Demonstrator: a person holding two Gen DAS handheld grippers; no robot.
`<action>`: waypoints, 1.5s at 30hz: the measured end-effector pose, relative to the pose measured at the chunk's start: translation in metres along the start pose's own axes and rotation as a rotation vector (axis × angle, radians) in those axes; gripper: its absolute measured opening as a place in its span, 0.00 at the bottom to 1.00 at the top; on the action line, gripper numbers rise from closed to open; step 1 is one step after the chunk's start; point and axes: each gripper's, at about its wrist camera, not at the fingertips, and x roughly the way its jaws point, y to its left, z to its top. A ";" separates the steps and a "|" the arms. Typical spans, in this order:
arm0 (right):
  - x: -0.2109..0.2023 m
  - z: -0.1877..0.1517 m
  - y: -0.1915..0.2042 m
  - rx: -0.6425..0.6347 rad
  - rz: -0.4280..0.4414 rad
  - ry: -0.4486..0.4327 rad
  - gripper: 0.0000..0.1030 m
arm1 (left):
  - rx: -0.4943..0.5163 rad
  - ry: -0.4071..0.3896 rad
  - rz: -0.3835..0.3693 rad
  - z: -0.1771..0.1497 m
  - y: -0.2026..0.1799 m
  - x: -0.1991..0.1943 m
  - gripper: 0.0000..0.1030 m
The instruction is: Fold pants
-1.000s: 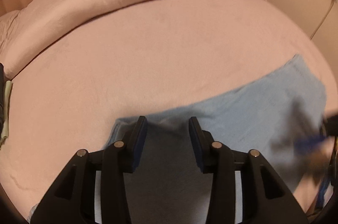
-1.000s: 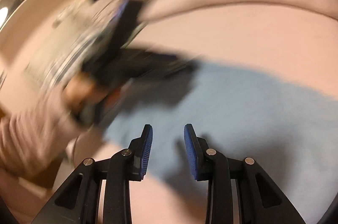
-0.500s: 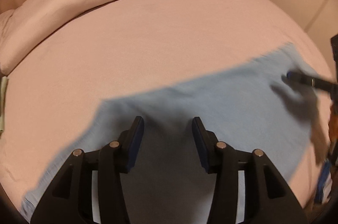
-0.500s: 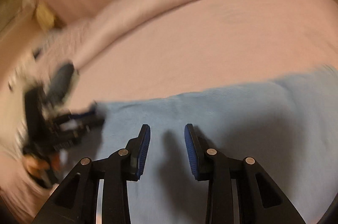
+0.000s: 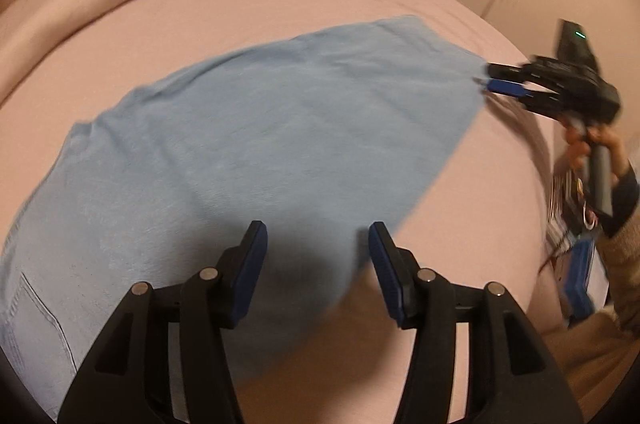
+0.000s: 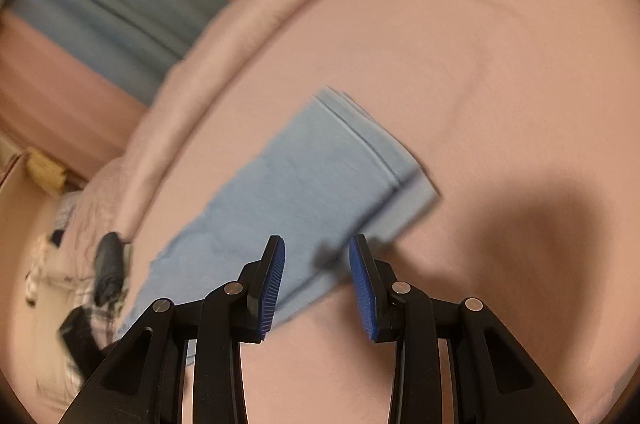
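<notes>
Both tongs (image 5: 318, 266) (image 6: 317, 280) empty above flat blue pants (image 5: 260, 144)

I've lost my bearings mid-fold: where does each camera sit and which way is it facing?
Left wrist view: on the left tool, looking down over the light blue pants spread on the pink bed; its jaws are opening with nothing between them; the right tool and the hand show at the pants' far end.
Right wrist view: on the right tool, tilted, facing the pants' hem end, open.
Shared: pants, bed.
</notes>
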 end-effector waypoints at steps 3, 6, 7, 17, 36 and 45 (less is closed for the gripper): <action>0.005 -0.002 -0.002 0.031 0.038 -0.003 0.33 | 0.051 0.015 0.007 0.002 -0.013 0.005 0.51; 0.011 0.000 -0.002 0.049 0.007 -0.016 0.33 | 0.090 0.041 0.032 0.000 -0.019 0.008 0.49; 0.013 0.002 -0.003 0.068 0.005 -0.012 0.33 | 0.097 0.043 0.043 -0.001 -0.022 0.008 0.49; -0.010 0.004 0.003 0.070 0.042 -0.092 0.07 | 0.108 0.007 0.006 0.001 -0.025 0.000 0.08; -0.005 0.006 -0.013 0.075 0.000 -0.070 0.44 | 0.124 -0.041 -0.045 0.022 -0.039 -0.021 0.43; 0.004 0.014 -0.018 0.115 0.046 -0.086 0.44 | 0.069 -0.030 -0.046 0.056 -0.047 0.009 0.43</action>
